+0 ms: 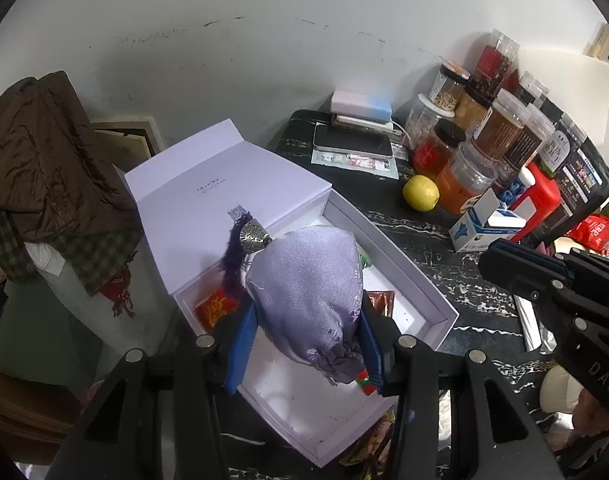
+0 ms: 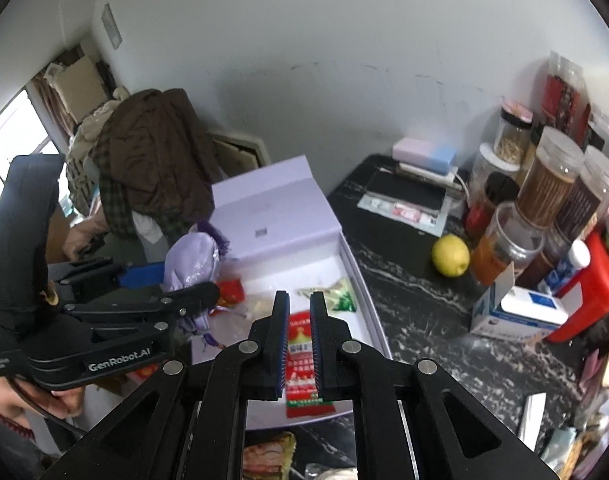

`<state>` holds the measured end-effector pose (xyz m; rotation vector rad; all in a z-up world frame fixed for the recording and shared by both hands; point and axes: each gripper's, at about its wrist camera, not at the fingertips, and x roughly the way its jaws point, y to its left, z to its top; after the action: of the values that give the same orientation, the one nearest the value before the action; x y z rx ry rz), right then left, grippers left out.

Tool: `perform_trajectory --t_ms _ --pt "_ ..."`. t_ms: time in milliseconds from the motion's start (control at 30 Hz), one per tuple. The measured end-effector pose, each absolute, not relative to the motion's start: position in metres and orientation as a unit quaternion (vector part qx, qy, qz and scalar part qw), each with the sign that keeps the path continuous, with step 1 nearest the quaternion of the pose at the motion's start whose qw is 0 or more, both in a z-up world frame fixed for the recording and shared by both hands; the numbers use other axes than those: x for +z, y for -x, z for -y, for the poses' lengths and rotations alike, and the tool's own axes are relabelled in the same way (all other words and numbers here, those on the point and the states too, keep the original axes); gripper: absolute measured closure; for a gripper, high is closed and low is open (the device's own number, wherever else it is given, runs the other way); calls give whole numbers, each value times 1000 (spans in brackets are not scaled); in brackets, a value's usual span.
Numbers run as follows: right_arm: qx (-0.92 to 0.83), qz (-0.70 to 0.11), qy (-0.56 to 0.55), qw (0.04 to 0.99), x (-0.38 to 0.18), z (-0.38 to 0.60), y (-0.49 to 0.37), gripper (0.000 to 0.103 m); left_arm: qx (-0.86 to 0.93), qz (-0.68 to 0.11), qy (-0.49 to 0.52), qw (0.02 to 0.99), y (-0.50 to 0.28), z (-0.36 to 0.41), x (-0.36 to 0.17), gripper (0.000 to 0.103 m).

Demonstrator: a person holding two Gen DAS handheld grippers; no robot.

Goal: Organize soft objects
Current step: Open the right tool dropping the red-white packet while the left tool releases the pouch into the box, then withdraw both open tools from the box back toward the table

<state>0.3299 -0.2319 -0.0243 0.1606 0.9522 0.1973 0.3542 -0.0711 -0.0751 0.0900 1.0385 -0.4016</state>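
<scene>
Black frames, blue ribbed fingers [image 2: 281, 336], silver rivets, GenRobot.AI lettering.

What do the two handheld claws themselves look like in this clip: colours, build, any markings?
Both are matte black with triangular cut-out linkages and silver pivot pins. The left claw and right claw carry blue ribbed finger pads. From the right wrist view, the left claw's body reads "GenRobot.AI" in white; a black cable trails below its handle.

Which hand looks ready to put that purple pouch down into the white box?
Left. The left gripper already clamps the purple pouch above the white box; the right gripper holds nothing.
</scene>
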Motion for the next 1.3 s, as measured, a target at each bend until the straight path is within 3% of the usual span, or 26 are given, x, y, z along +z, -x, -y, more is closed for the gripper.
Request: perform_trajectory --t_ms 367,500,533,667,1233,1300 --pt "82 -475 -77 873 -43 237 -330 92 -176 -490 -44 852 -359 72 -82 53" --pt "77 -480 -77 870 -44 238 -329 92 -170 -495 -44 851 -360 71 -81 18" --pt "76 -481 -76 870 -43 238 -329 90 -167 -491 -44 854 -359 71 -78 16" --pt "66 -477 -71 874 -35 239 -325 73 -161 -482 -44 860 -356 69 -66 16" --pt "67 -418 -57 904 49 237 -291 73 -166 -416 -37 893 -312 58 36 16" --pt "67 -408 -55 909 61 237 -284 67 -169 -410 -36 896 -304 57 48 16"
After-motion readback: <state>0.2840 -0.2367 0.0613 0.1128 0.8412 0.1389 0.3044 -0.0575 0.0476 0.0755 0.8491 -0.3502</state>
